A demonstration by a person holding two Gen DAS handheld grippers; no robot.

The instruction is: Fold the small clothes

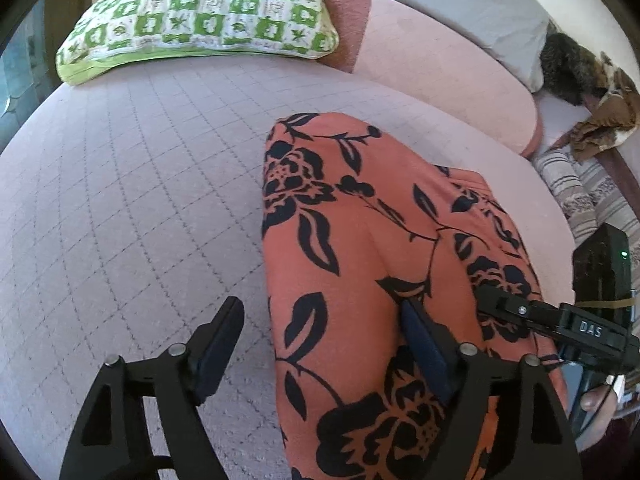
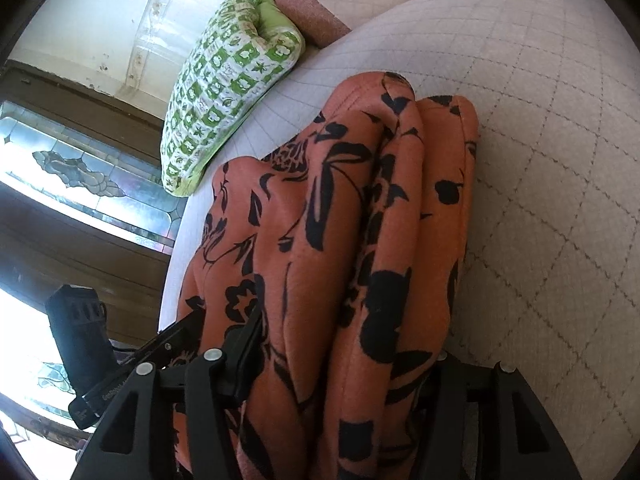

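Note:
An orange garment with a black flower print lies folded on the quilted pale pink cushion. My left gripper is open over the garment's left edge; its left finger is over the cushion and its right finger rests on the cloth. In the right wrist view the garment is bunched in thick folds between my right gripper's fingers, which are shut on it. The right gripper also shows at the right edge of the left wrist view.
A green and white patterned pillow lies at the cushion's far end, next to a pink bolster. A grey pillow and brown blanket sit far right. A stained-glass window is beyond the cushion's edge.

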